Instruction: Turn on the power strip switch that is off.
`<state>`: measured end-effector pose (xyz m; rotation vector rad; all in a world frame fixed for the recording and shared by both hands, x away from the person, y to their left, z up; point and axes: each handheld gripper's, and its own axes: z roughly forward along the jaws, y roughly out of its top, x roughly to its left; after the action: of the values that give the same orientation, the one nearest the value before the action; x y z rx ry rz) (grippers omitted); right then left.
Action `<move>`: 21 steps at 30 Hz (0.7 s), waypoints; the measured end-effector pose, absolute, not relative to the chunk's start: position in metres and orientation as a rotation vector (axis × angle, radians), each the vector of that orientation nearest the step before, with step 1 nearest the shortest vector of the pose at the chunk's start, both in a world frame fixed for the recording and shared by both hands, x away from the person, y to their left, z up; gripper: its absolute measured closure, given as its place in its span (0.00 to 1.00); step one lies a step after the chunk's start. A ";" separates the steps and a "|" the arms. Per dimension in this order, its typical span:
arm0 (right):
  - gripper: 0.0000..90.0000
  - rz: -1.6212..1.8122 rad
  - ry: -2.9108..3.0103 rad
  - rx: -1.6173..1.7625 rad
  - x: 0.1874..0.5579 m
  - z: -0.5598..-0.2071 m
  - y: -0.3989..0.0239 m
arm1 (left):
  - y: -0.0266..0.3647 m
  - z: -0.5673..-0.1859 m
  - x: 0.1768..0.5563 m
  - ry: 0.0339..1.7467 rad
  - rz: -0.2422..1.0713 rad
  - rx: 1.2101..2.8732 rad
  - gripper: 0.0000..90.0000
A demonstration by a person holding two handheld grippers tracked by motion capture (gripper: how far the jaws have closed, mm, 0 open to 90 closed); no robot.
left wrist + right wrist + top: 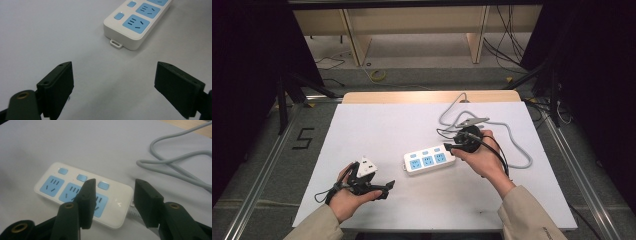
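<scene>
The right tongs [112, 200] stand apart with nothing between the pads, hovering over the cord end of the power strip [82, 197]. In the right gripper view, 1 jaw sits over the last blue socket and the other hangs past the end where the grey cord [175, 167] leaves the casing. The pads do not appear to touch the plastic. In the high view the right tongs [451, 148] sit at the strip's right end, with the hand just behind them.

The left tongs [113, 87] are also wide apart and empty, held low over the bare tabletop [50, 30]. The free end of the strip, with its small hanging tab, lies ahead of them and slightly to the right in the left gripper view, near but not touching. In the high view the left tongs [382, 187] are down and left of the strip [429, 160].

The strip lies flat near the middle of the white tabletop [377, 125], sockets up, its long axis running left to right with the right end tipped slightly away from the person. The cord loops off behind the right hand. The right tongs are plainly the nearer: they would probably close across the strip's width, while the left would need to move forward and right to meet the free end.
</scene>
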<state>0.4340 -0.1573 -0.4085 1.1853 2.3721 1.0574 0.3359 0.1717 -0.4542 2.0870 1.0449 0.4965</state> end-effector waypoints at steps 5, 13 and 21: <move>0.56 1.075 2.376 1.192 0.429 -0.410 -0.167 | 0.172 -0.454 0.336 1.047 0.496 2.085 0.17; 0.51 1.072 2.379 1.190 0.422 -0.414 -0.181 | 0.172 -0.454 0.336 1.047 0.496 2.083 0.17; 0.49 1.080 2.359 1.174 0.414 -0.418 -0.195 | 0.172 -0.455 0.336 1.049 0.493 2.084 0.17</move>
<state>0.4139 -0.1950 -0.4178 1.1742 2.3591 1.0800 0.3361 0.1717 -0.4550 2.0843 1.0490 0.4930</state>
